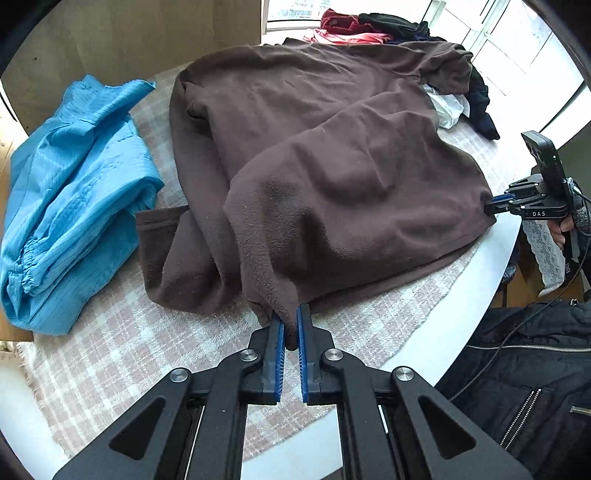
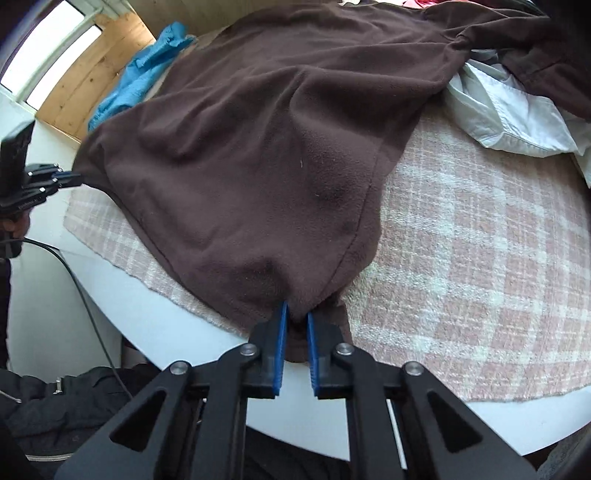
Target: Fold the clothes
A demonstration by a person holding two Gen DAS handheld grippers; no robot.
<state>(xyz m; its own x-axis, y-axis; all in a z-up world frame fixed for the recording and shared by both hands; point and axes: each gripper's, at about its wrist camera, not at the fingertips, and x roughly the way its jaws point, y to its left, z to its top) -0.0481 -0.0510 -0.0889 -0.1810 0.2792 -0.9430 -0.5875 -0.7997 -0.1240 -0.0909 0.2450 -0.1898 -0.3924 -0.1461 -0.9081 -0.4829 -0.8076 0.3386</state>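
So far:
Brown fleece: the brown fleece garment (image 1: 332,155) is lying spread over the checked cloth (image 1: 110,354) on the round white table (image 1: 491,254), its near edge rising off the cloth where both grippers are gripping it.
Left gripper: the left gripper (image 1: 291,328) is clamping the near left corner of the hem, its blue pads (image 1: 279,343) closing together on a pinch of fleece.
Right gripper: the right gripper (image 2: 296,325) is pinching the other near corner the same way, fingers drawn together on the fabric.
Done: the blue garment (image 1: 74,199) is sitting beside the fleece in a rough, loosely folded bundle, so it is probably counting as finished.
In hand: judging by the two corner grips, the first fold of the fleece is only starting; one sleeve (image 1: 166,240) is sticking out crumpled on the left side.
Left: the white garment (image 2: 509,114) and the red and dark clothes heap (image 1: 369,27) at the far side are waiting unfolded.
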